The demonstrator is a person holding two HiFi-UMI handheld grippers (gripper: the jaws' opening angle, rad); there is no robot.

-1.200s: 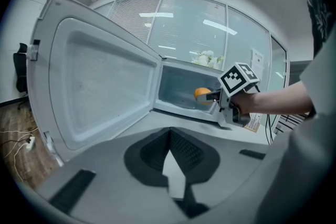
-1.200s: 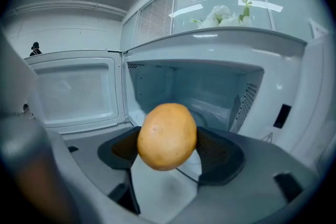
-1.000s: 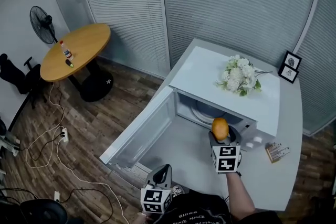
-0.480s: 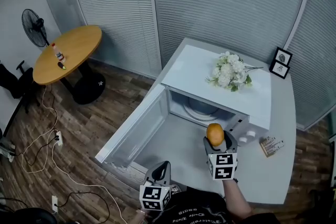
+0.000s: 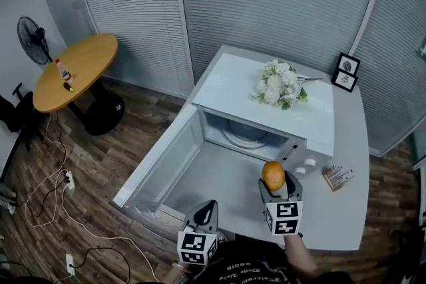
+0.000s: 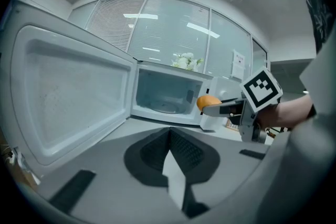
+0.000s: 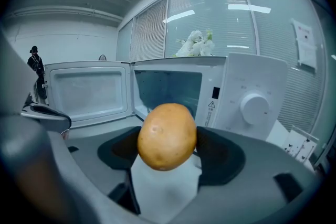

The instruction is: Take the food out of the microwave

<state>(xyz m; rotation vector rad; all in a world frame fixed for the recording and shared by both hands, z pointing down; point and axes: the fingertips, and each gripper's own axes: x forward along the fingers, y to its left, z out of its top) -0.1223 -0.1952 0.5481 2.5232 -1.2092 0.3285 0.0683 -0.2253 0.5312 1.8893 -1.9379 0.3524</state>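
The food — a round orange-brown lump, possibly a potato — is pinched between the jaws of the right gripper. It is outside the microwave, just in front of the open cavity. The door stands wide open on the left. The left gripper is low beside the right one, its jaws pressed together on nothing.
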